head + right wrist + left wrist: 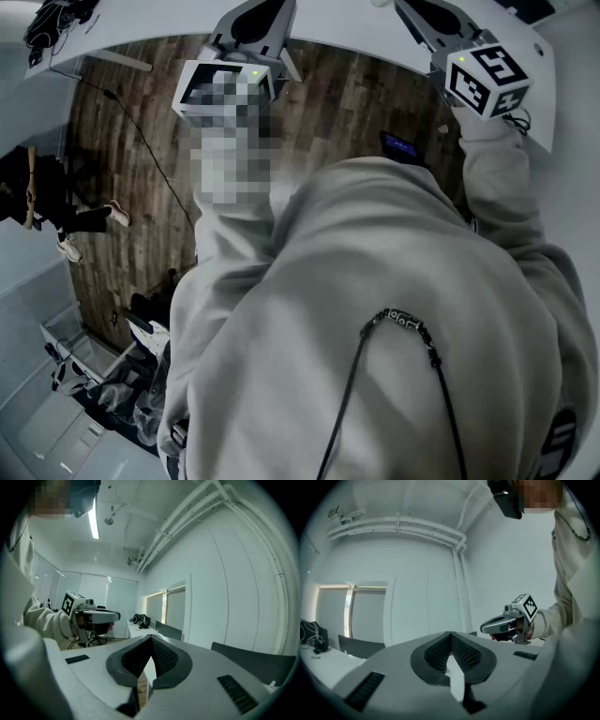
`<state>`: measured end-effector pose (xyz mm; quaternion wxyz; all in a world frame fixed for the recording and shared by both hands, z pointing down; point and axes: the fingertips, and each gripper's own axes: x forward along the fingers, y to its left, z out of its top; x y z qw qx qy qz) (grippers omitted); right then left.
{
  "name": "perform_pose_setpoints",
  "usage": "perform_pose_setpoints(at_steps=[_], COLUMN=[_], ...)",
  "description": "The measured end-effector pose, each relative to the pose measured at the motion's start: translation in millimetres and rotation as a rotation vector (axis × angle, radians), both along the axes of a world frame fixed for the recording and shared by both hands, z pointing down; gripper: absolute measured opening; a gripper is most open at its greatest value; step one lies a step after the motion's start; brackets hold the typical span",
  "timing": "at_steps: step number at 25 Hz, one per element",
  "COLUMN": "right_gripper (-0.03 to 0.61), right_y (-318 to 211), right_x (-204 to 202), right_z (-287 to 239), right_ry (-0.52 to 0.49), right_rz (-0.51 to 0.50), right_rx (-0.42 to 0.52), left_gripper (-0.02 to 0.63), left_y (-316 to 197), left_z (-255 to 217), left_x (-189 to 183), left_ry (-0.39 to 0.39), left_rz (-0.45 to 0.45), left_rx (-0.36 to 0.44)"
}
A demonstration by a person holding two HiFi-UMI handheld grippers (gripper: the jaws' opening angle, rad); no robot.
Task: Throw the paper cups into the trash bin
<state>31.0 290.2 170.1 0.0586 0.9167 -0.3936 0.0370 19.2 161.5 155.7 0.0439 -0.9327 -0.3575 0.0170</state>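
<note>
Two grippers poke in at the top of the head view, the left gripper [251, 23] and the right gripper [429, 21]. Both are held out level in front of the person's pale hooded top [394, 309], above a dark wood floor [131, 187] and toward a white table [356, 23]. No paper cup and no trash bin show here, so which way a cup lies from the fingertips, how it is lying, and which hand is nearer cannot be told. In the left gripper view the left gripper [451, 641] has its jaws pressed together with nothing between them. It points at a bare white wall [417, 583], and the right gripper [506, 624] hangs level off to its right, well apart; again no cup, no bin. In the right gripper view the right gripper [151, 641] is also closed tip to tip and empty. The left gripper [99, 616] is off to its left, with a far desk [136, 629] carrying a dark bag [140, 619] and a dark chair [253, 660] at the right. With no bin in sight, its contents cannot be told. Both grippers look level across the room, so the cups probably sit lower, and whichever hand goes for one must first spread its jaws.
</note>
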Motion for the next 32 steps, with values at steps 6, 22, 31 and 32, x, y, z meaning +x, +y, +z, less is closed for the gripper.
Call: perform_pose_setpoints(at_steps=[6, 22, 31, 32], right_gripper=[0.018, 0.020, 0.020, 0.020], right_y=[-4.3, 35.5, 107.3, 118.9], right_x=[-5.9, 4.4, -2.2, -0.8], right_z=[-7.0, -3.3, 6.3, 9.3], right_ry=[0.016, -0.065, -0.093, -0.098], right_rz=[0.006, 0.089, 0.159, 0.165], right_rx=[-0.013, 0.095, 0.105, 0.107], left_gripper=[-0.005, -0.005, -0.005, -0.005], left_y=[2.9, 5.3, 74.2, 85.0], left_z=[-5.5, 23.7, 26.0, 26.8], left_x=[-4.9, 6.3, 30.9, 35.2], left_ry=[0.005, -0.093, -0.102, -0.101], left_rz=[0.013, 0.002, 0.061, 0.070], left_rx=[-0.011, -0.037, -0.037, -0.031])
